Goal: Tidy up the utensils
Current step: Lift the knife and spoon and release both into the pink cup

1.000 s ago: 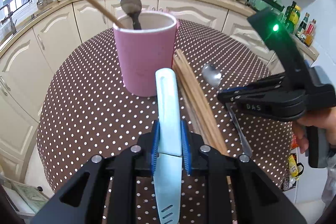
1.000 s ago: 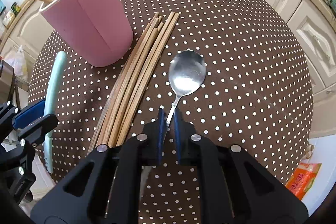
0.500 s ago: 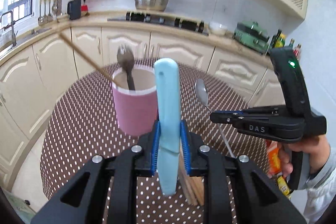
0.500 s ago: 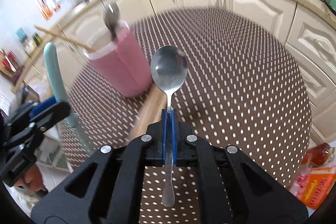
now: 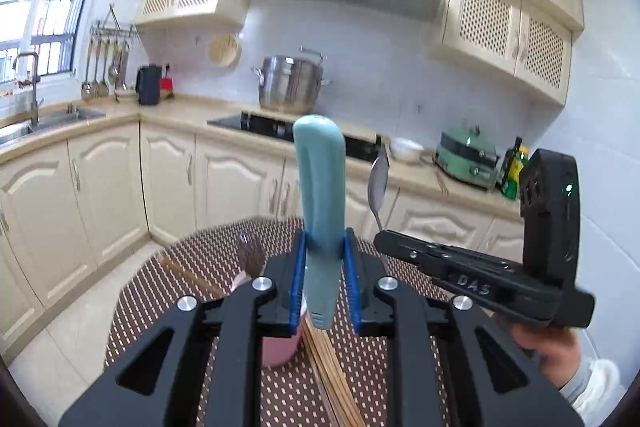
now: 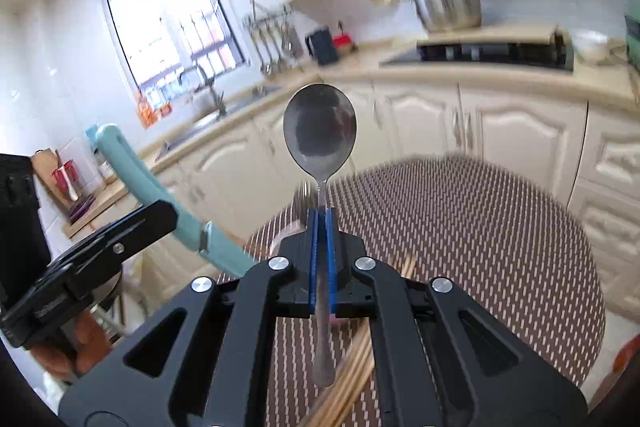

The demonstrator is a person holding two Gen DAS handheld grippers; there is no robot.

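Spoon [image 6: 319, 131] stands upright, clamped between the right tongs [image 6: 320, 223].

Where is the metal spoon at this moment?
The metal spoon is clamped by its handle in the right gripper, bowl up, above the dotted table; the left wrist view shows it right of the blue utensil.

Bright daylight enters through a window [image 6: 172, 23] at ten o'clock. The right wrist view shows motion blur. Fisheye curvature darkens every corner.
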